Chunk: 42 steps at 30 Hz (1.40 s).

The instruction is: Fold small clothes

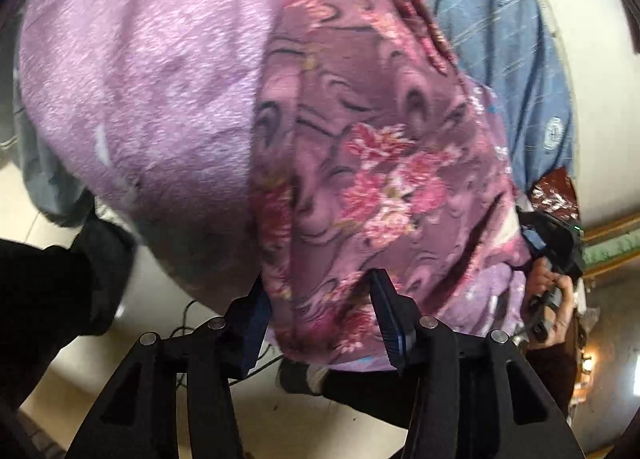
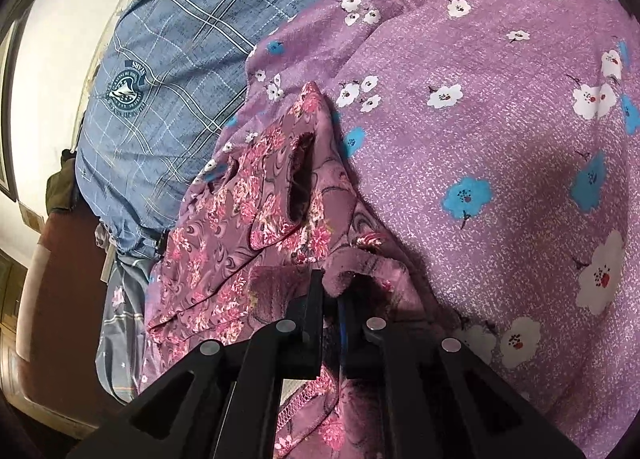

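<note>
A small mauve garment with pink flowers [image 1: 360,163] hangs over the edge of a purple bedspread [image 1: 132,71]. In the left wrist view my left gripper [image 1: 320,311] is open, its fingers on either side of the garment's lower hem, not pinching it. In the right wrist view my right gripper [image 2: 332,299] is shut on a bunched edge of the same garment [image 2: 248,219], which lies on the purple flowered bedspread [image 2: 500,147]. The right gripper and the hand that holds it also show in the left wrist view [image 1: 552,243].
A blue plaid sheet with round emblems [image 2: 160,71] lies beyond the bedspread and shows in the left wrist view [image 1: 500,19]. Pale floor tiles [image 1: 280,411] and a black cable lie below the bed edge. A white wall [image 2: 52,59] stands at the left.
</note>
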Tool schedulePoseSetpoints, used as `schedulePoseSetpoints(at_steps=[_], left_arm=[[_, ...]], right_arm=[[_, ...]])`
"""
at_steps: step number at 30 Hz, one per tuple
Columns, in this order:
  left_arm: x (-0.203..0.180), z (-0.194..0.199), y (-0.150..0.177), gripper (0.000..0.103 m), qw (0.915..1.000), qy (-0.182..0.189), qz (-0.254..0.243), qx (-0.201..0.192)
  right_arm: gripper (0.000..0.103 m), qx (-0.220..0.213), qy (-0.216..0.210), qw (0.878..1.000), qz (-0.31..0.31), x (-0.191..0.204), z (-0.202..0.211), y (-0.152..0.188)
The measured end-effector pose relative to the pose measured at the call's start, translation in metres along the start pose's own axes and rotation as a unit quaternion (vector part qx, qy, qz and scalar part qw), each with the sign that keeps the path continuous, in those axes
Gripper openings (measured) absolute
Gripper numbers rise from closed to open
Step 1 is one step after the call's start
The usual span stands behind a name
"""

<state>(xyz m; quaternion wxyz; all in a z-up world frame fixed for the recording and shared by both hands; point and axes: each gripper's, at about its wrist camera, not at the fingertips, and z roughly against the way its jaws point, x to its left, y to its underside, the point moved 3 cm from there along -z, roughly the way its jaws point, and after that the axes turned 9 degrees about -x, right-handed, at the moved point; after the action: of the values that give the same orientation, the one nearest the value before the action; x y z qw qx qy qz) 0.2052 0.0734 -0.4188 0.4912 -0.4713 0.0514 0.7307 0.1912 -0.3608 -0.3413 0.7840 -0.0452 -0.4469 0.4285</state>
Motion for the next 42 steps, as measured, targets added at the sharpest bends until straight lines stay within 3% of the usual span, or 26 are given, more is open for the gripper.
schedulePoseSetpoints(at_steps=[3, 6, 14, 19, 23, 28, 32, 34, 37, 40, 42], left_arm=[[0.007, 0.004, 0.003, 0.020, 0.9998, 0.018, -0.007, 0.000], [0.012, 0.001, 0.005, 0.005, 0.9997, 0.024, -0.009, 0.000], [-0.024, 0.039, -0.014, 0.002, 0.9928, 0.112, -0.040, -0.012], [-0.076, 0.074, -0.067, 0.002, 0.9770, 0.188, -0.080, -0.060], [-0.103, 0.081, -0.137, 0.002, 0.9671, 0.211, -0.103, -0.097], [-0.126, 0.028, -0.231, 0.002, 0.9664, 0.196, -0.089, -0.141], [-0.122, -0.057, -0.301, 0.003, 0.9772, 0.140, -0.057, -0.149], [-0.115, -0.109, -0.324, 0.003, 0.9838, 0.112, -0.037, -0.135], [-0.089, -0.175, -0.342, 0.007, 0.9927, 0.054, 0.003, -0.108], [-0.063, -0.200, -0.341, 0.010, 0.9896, 0.075, 0.078, -0.095], [-0.061, -0.191, -0.341, 0.019, 0.9837, 0.098, 0.088, -0.122]], right_arm=[[0.006, 0.001, 0.002, 1.000, 0.001, 0.001, -0.002, 0.000], [0.006, 0.001, -0.001, 1.000, -0.005, 0.000, 0.000, -0.002], [0.005, -0.022, -0.055, 0.997, -0.051, -0.006, 0.019, -0.016], [0.005, -0.048, -0.110, 0.991, -0.057, 0.008, 0.030, -0.030], [0.005, -0.073, -0.130, 0.986, -0.075, 0.017, 0.026, -0.052], [0.005, -0.129, -0.139, 0.977, -0.101, 0.019, 0.008, -0.101], [0.006, -0.150, -0.147, 0.968, -0.140, 0.008, -0.023, -0.135], [0.007, -0.134, -0.113, 0.974, -0.144, 0.006, -0.050, -0.145], [0.023, -0.091, -0.055, 0.984, -0.143, -0.003, -0.083, -0.143], [0.041, -0.089, -0.035, 0.982, -0.165, -0.014, -0.086, -0.140], [0.050, -0.115, -0.023, 0.980, -0.158, -0.014, -0.076, -0.143]])
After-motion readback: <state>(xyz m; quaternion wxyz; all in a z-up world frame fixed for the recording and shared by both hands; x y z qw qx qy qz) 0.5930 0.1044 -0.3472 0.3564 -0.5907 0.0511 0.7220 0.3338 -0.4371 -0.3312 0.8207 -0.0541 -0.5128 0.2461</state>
